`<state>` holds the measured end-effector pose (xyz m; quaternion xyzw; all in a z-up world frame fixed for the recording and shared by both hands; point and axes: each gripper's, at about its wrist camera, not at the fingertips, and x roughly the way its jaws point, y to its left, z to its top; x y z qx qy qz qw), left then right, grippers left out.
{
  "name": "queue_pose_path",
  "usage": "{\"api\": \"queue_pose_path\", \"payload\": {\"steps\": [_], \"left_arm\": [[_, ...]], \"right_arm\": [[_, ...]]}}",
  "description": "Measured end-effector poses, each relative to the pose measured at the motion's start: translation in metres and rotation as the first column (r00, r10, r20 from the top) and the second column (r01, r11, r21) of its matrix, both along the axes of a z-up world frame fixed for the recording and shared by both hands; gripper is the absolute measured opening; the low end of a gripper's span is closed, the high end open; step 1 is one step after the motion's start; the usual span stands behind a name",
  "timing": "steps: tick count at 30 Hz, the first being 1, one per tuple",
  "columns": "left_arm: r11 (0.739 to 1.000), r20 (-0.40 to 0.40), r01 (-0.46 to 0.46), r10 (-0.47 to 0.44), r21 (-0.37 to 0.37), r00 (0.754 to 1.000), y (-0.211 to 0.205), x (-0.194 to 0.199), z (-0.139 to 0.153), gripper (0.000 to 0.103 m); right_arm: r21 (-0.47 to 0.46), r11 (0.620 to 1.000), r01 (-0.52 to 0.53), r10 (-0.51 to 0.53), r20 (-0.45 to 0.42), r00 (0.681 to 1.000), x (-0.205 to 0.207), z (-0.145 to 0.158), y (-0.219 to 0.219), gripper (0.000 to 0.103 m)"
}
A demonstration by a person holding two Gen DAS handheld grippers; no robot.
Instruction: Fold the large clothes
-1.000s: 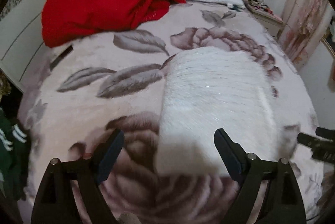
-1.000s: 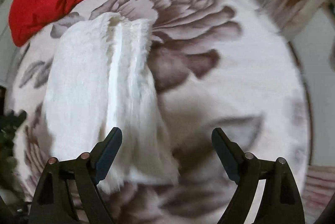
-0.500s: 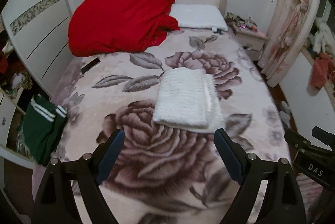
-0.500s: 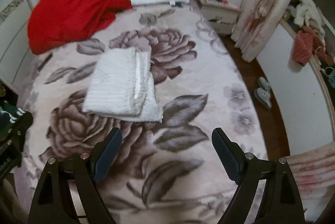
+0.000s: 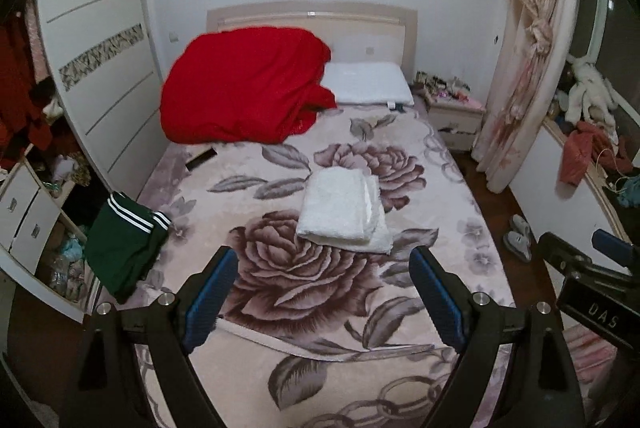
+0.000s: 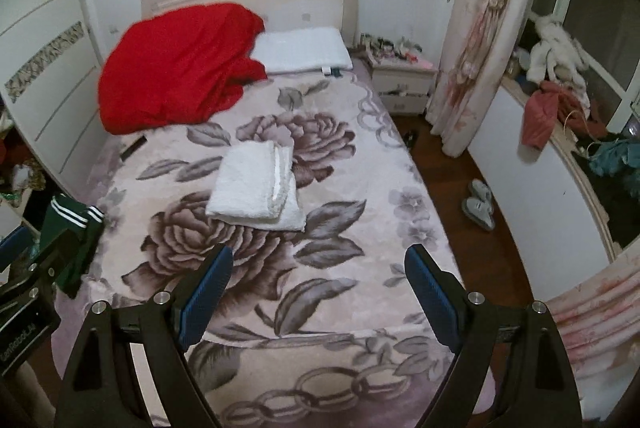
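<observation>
A white fluffy garment (image 5: 344, 212) lies folded into a neat rectangle in the middle of the floral bed cover (image 5: 304, 308); it also shows in the right wrist view (image 6: 256, 186). My left gripper (image 5: 324, 292) is open and empty, held well back near the foot of the bed. My right gripper (image 6: 318, 288) is open and empty too, also far from the garment. The right gripper's body shows at the right edge of the left wrist view (image 5: 588, 280).
A red blanket (image 5: 244, 88) and a white pillow (image 5: 368, 88) lie at the head of the bed. A green striped garment (image 5: 124, 244) hangs off the bed's left edge. A wardrobe (image 5: 96, 68) stands left; nightstand (image 5: 456, 112), curtain (image 5: 528, 68) and slippers (image 6: 480, 204) are right.
Both grippers have pulled far back and up from the folded white garment, which stays on the bed. The view has widened from a close look to the whole bedroom.
</observation>
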<state>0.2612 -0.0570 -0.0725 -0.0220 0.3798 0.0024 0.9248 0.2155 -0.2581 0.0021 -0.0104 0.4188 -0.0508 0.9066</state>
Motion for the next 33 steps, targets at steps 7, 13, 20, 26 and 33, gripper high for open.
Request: {"api": "queue_pose_path", "payload": {"steps": [7, 13, 20, 26, 33], "left_arm": [[1.000, 0.060, -0.027, 0.027, -0.002, 0.998, 0.002, -0.032, 0.024, 0.088], [0.999, 0.091, -0.036, 0.036, -0.001, 0.995, 0.001, -0.050, 0.035, 0.088], [0.999, 0.116, -0.041, 0.039, 0.018, 0.992, -0.003, -0.062, 0.040, 0.088], [0.998, 0.144, -0.054, 0.049, 0.030, 0.988, -0.003, -0.068, 0.046, 0.089], [0.998, 0.150, -0.051, 0.045, 0.037, 0.988, -0.005, -0.073, 0.046, 0.090]], "right_arm": [[-0.032, 0.999, -0.029, 0.032, 0.103, 0.994, -0.061, 0.058, 0.001, 0.089], [-0.025, 0.998, -0.053, 0.056, 0.145, 0.988, -0.093, 0.086, -0.001, 0.089], [-0.011, 0.997, -0.081, 0.082, 0.176, 0.981, -0.106, 0.095, -0.004, 0.090], [0.006, 0.996, -0.091, 0.088, 0.185, 0.979, -0.107, 0.097, -0.010, 0.093], [-0.001, 0.995, -0.101, 0.100, 0.186, 0.977, -0.106, 0.097, -0.009, 0.094]]}}
